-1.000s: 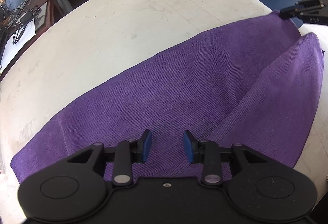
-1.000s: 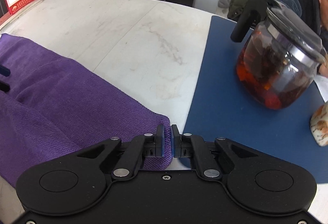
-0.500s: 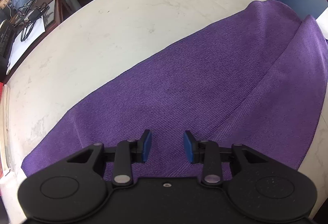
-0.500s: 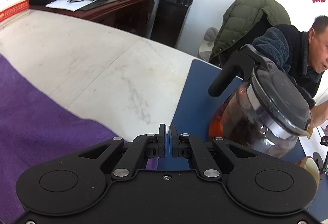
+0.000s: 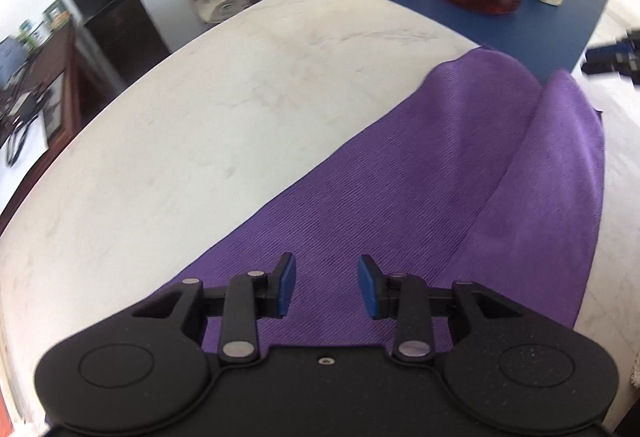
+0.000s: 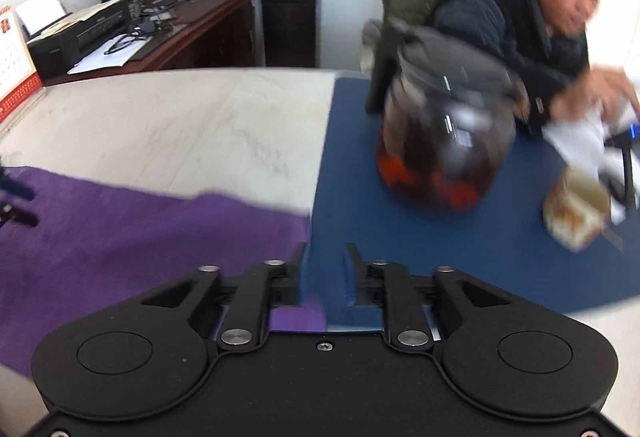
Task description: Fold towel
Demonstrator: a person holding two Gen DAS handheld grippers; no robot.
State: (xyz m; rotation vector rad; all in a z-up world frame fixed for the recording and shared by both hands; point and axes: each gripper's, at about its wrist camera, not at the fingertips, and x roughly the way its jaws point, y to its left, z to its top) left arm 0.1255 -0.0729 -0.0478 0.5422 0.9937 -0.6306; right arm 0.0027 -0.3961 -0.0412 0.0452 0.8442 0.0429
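Well, both grippers, left gripper and right gripper, gape empty over the purple towel (its far corner touches the blue mat); bare tabletop fills upper left.

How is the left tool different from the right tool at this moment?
The left tool hangs over the towel; the right tool hangs over the towel's corner and the blue mat. The left tool's view is sharp; the right tool's view is blurred. Both are open and hold nothing.

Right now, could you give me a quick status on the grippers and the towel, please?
Left gripper open over towel. Right gripper open at towel's corner, holding nothing. Towel flat, one side folded over. Teapot on blue mat close beyond.
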